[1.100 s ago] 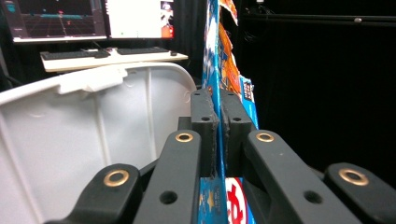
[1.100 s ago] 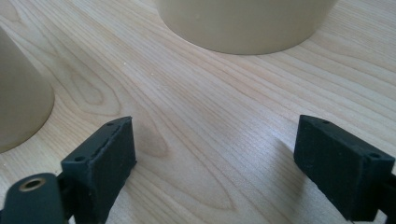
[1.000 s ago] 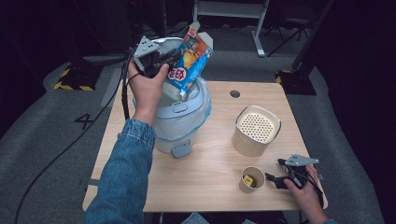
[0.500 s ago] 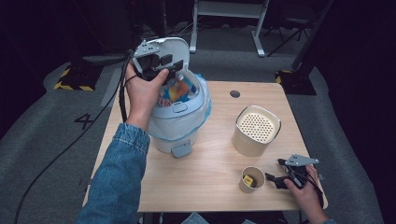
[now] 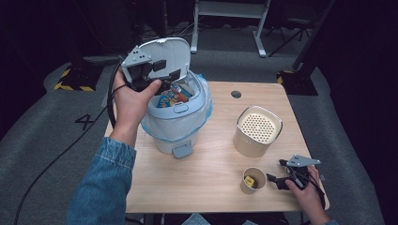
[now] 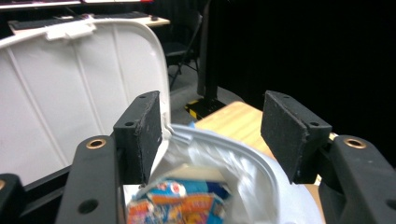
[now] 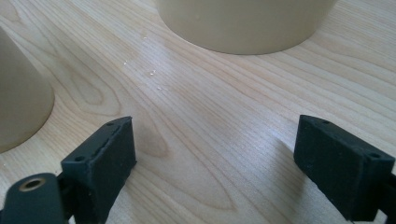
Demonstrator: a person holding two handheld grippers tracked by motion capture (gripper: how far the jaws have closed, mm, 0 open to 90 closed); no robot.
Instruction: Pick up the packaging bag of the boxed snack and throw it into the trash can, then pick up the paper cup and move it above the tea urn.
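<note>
A second ago my left gripper (image 5: 162, 77) held the snack box (image 5: 172, 98) over the bin (image 5: 180, 126); its jaws have just been opening, nothing between them. The box lies inside now. My right gripper (image 5: 277, 180) rests open at the near right.

Wooden table (image 5: 206, 187), light grain, with a round cable hole (image 5: 236, 94) near its far edge. Right half: cream canister (image 5: 258, 131) with a perforated top, standing upright. Just in front of it, near but apart, a small paper cup (image 5: 253, 180) holding a yellow object, too small to identify. Floor is grey carpet (image 5: 61, 140); yellow-black hazard tape (image 5: 70, 86) lies at left. A white metal stand (image 5: 230, 18) is behind the table, in the dark.
</note>
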